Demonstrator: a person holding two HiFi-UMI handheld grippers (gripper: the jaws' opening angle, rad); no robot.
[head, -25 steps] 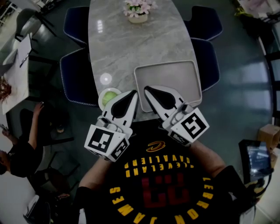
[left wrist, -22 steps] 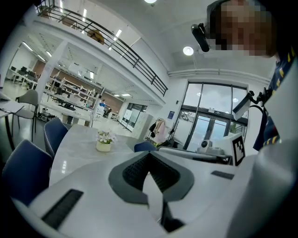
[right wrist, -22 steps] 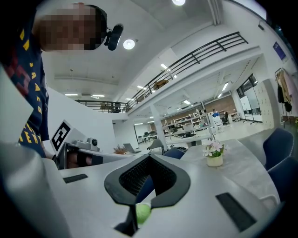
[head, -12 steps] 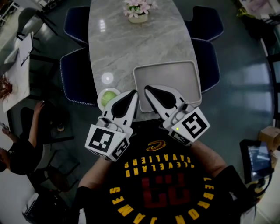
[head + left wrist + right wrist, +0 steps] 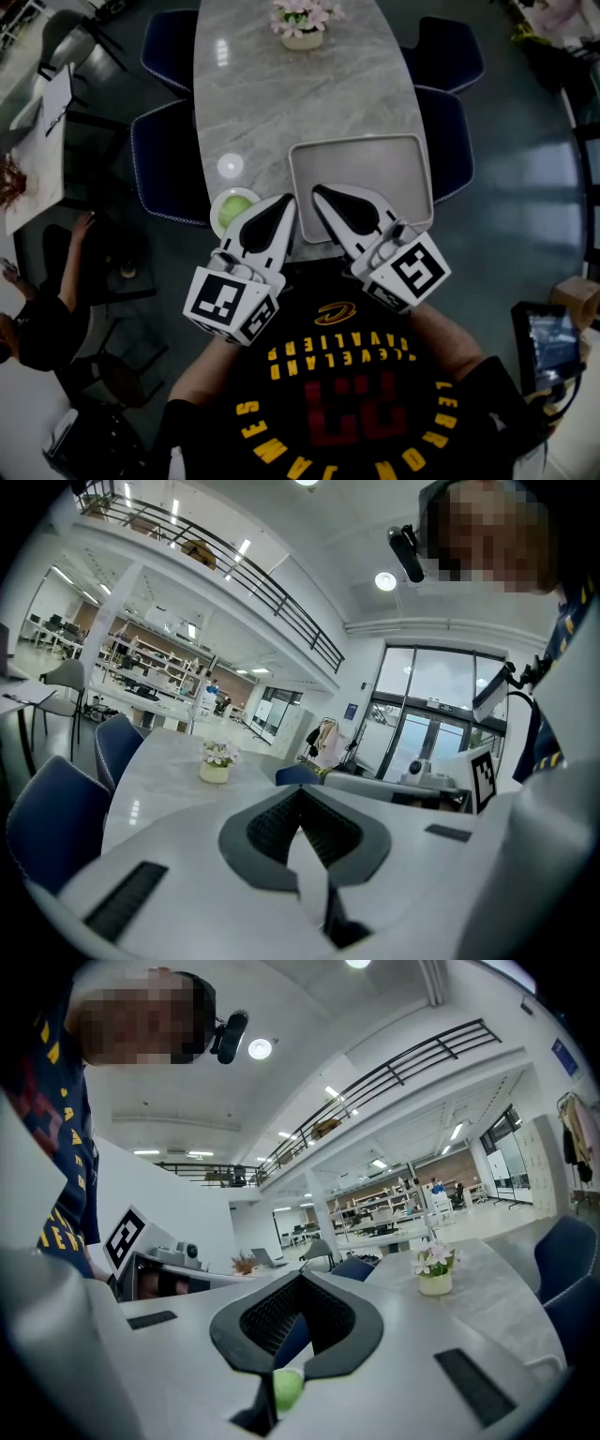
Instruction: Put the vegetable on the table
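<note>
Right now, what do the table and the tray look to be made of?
Table: polished marble or stone-look slab, judging by grey veining and mirrored light spots. Tray: probably matte plastic, maybe coated metal; even grey, no glare, rounded raised rim.

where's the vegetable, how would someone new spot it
Find the long marble table. At its near left corner, left of the grey tray, sits a small pale bowl. The vegetable lies in it: round and light green, unlike the grey tray beside it and the pink flowers at the far end.
</note>
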